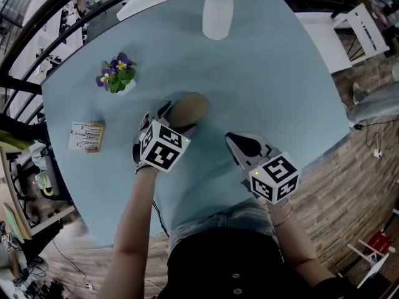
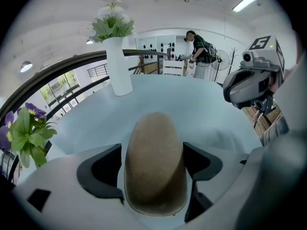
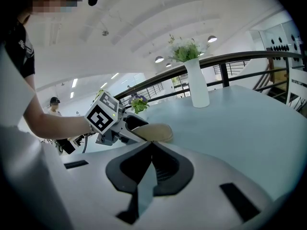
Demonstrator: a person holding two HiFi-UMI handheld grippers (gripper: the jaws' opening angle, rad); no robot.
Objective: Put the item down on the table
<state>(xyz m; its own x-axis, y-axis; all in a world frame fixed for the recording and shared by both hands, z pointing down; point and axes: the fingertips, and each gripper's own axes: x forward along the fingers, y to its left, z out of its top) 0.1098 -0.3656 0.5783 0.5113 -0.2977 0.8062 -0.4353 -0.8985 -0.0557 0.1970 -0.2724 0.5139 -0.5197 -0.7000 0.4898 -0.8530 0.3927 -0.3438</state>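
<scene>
Bright, even indoor light fills every view. In the left gripper view a ceiling strip light (image 2: 247, 1) glows at one o'clock and windows (image 2: 62, 87) wash out at nine o'clock. Shadows on the table (image 1: 268, 86) are faint. The edges bow strongly into dark corners, and the close tan item (image 2: 156, 162) looks slightly soft.

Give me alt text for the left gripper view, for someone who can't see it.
The left gripper has its two dark jaws shut on a tan oval item, with a pale blue table beyond it. Farther back stands a white vase of flowers, with a purple-flowered plant at the left edge and the right gripper at upper right.
</scene>
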